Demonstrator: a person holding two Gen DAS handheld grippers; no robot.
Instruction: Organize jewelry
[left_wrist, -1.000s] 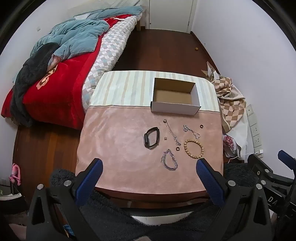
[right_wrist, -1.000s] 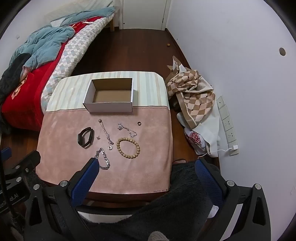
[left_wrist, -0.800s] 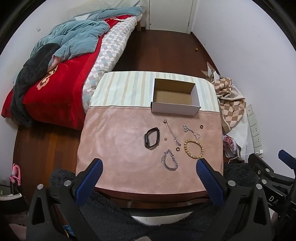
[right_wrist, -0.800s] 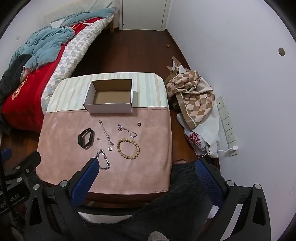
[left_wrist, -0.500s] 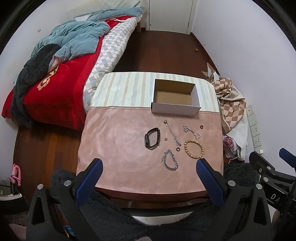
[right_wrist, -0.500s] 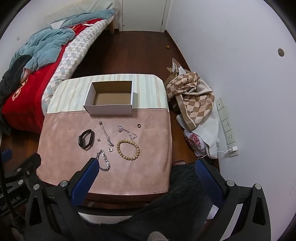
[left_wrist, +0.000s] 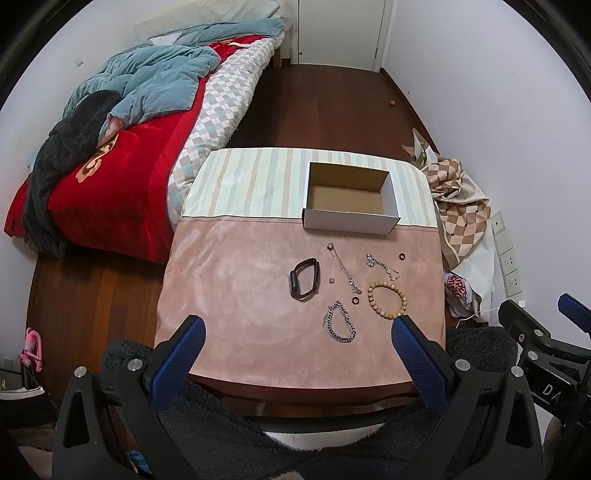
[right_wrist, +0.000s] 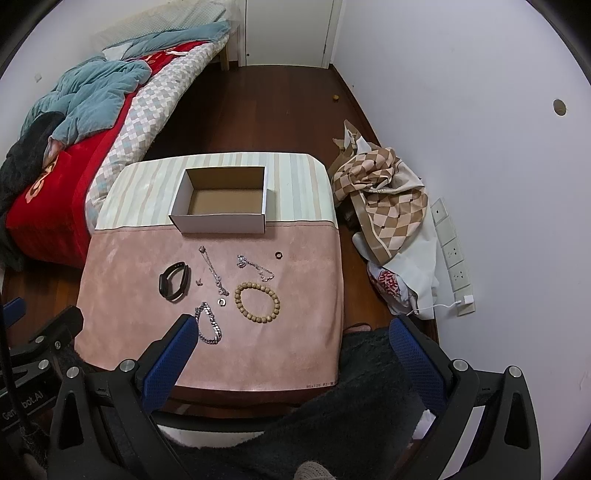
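An open white cardboard box (left_wrist: 350, 218) (right_wrist: 221, 221), empty, stands at the far side of the pink-covered table (left_wrist: 236, 295) (right_wrist: 306, 325). In front of it lie a black wristband (left_wrist: 303, 278) (right_wrist: 173, 281), a silver chain bracelet (left_wrist: 339, 322) (right_wrist: 209, 322), a wooden bead bracelet (left_wrist: 387, 300) (right_wrist: 257, 297), two thin chains (left_wrist: 343, 267) (right_wrist: 256, 267) and small rings (left_wrist: 401, 255) (right_wrist: 278, 254). My left gripper (left_wrist: 295, 343) and right gripper (right_wrist: 291, 343) are both open, empty, held above the table's near edge.
A bed (left_wrist: 110, 147) with a red blanket and blue quilt stands left of the table. A checkered cloth heap (right_wrist: 384, 199) lies on the floor at the right by the wall with sockets (right_wrist: 454, 258). Dark fleece (right_wrist: 332, 406) lies under the grippers.
Both grippers have drifted very slightly; the table and jewelry sit a touch lower in view. Nothing on the table has moved.
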